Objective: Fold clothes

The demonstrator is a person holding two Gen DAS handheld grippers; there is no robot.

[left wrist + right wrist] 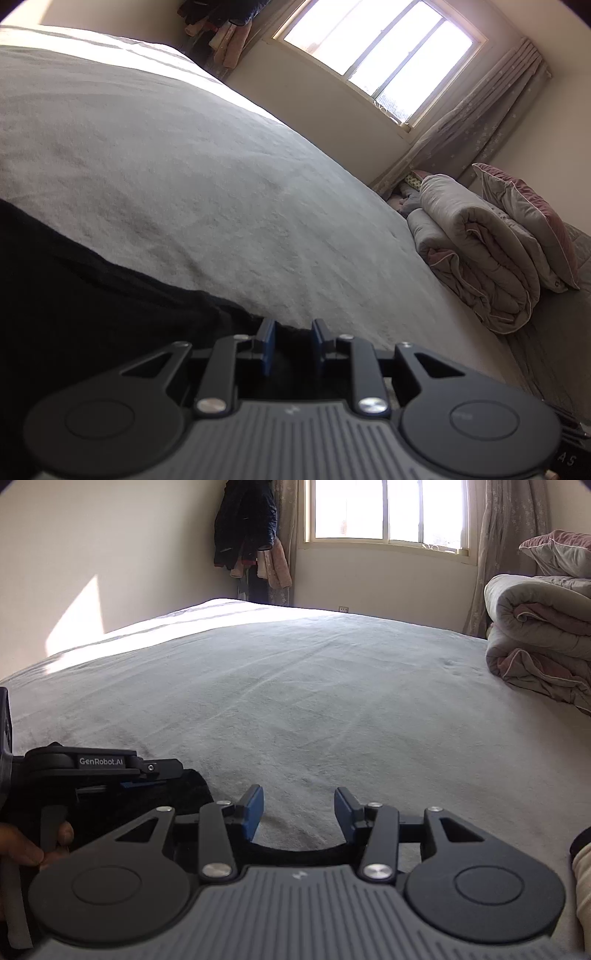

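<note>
Bedroom with a big bed (pixel 314 686) under a pale grey fleecy cover, and that's the work surface for folding. Closest in, the black garment (pixel 92 302) lies at the near edge of the bed, flat and dark, so it's hard to read any shape or seams. In the left wrist view its edge runs right up between the left gripper (pixel 289 345) fingers, which stand narrowly apart with black cloth in the gap, and I honestly can't tell if the pads are pinching it. The right gripper (pixel 298 814) fingers stand about half open with nothing between them, only a black hem curving just below. My guess is one fold has just been laid and more are left, though the pictures don't really settle it. Further off, a rolled quilt (pixel 539 627) sits at the far right of the bed, then the window (pixel 388 509) and hanging clothes (pixel 251 531).
</note>
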